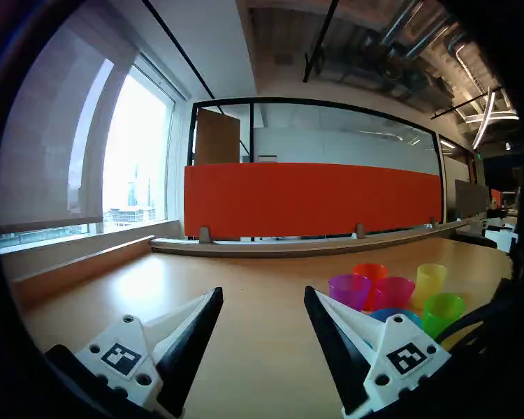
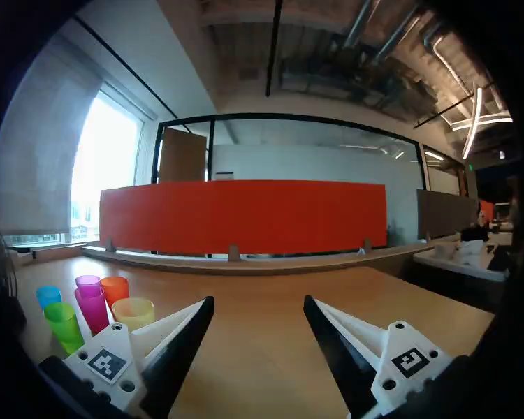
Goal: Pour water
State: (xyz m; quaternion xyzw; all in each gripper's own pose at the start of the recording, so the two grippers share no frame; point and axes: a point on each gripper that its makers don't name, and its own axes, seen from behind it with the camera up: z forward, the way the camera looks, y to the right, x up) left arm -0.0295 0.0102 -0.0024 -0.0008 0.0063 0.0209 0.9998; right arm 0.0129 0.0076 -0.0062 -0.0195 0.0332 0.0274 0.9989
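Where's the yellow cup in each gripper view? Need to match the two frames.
Left gripper view: yellow cup at lower right, at the back of the cup cluster, just behind the green cup.
Right gripper view: yellow cup at lower left, rightmost of the cluster, beside the pink cup.
Shared landmark: the red-orange partition, mid-frame in both.

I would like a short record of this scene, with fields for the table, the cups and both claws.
table: wooden, light brown
cups: six, grouped together: purple cup, orange cup, pink cup, yellow cup, green cup, blue cup
left claw: open, holds nothing
right claw: open, holds nothing
background: orange partition, window
water: none visible
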